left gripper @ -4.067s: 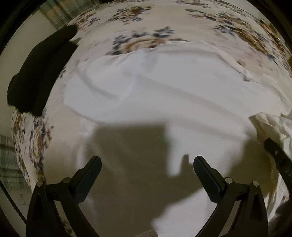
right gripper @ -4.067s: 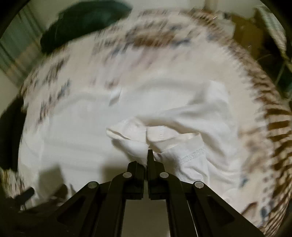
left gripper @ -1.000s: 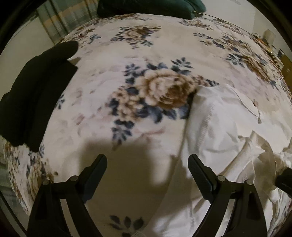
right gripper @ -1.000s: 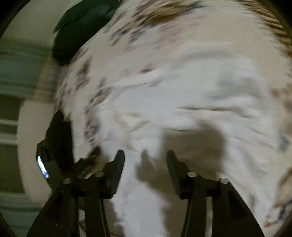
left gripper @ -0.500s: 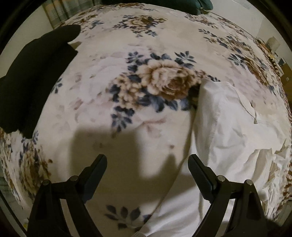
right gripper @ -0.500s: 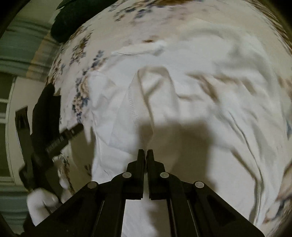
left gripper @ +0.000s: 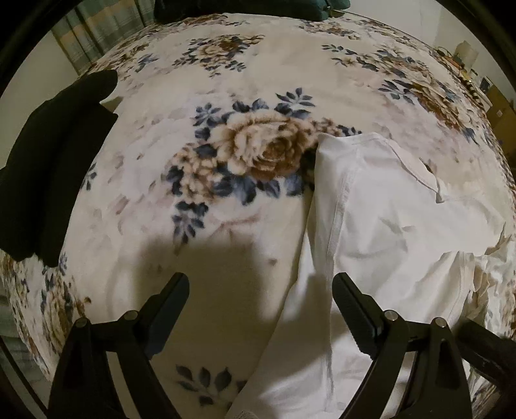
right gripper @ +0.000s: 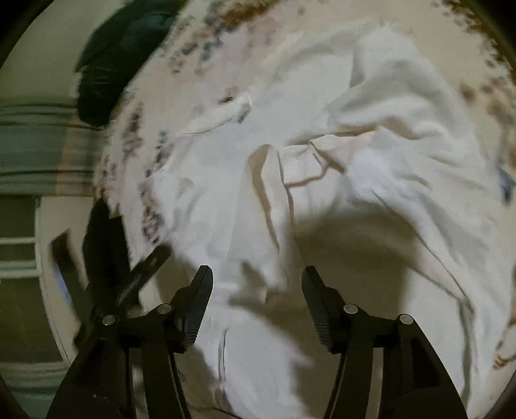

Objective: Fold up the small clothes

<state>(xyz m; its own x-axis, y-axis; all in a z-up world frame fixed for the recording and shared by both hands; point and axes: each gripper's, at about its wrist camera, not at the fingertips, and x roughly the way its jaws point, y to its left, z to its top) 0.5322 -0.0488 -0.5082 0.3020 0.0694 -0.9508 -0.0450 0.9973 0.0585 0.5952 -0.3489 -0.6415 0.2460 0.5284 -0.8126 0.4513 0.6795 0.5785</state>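
Observation:
A white garment [left gripper: 387, 232] lies crumpled on a floral blanket [left gripper: 225, 154], filling the right half of the left wrist view. Its hemmed left edge runs down between the jaws of my left gripper [left gripper: 260, 290], which hangs wide open above blanket and cloth, holding nothing. In the right wrist view the same white garment [right gripper: 338, 167] is rumpled, with a raised fold running down toward my right gripper [right gripper: 256, 283]. The right jaws are opening; the fold's lower end lies between them, and the pads do not press it. The left gripper [right gripper: 135, 277] shows blurred at the left.
A black garment [left gripper: 48, 161] lies at the blanket's left edge. A dark green cloth [left gripper: 245, 8] sits at the far end of the bed, also visible as a dark green cloth [right gripper: 122, 54] in the right wrist view. Striped fabric and a wall lie beyond the bed.
The right gripper, shut half a second ago, now stands apart and has dropped closer to the white garment. The left gripper stays wide open over nearly the same spot.

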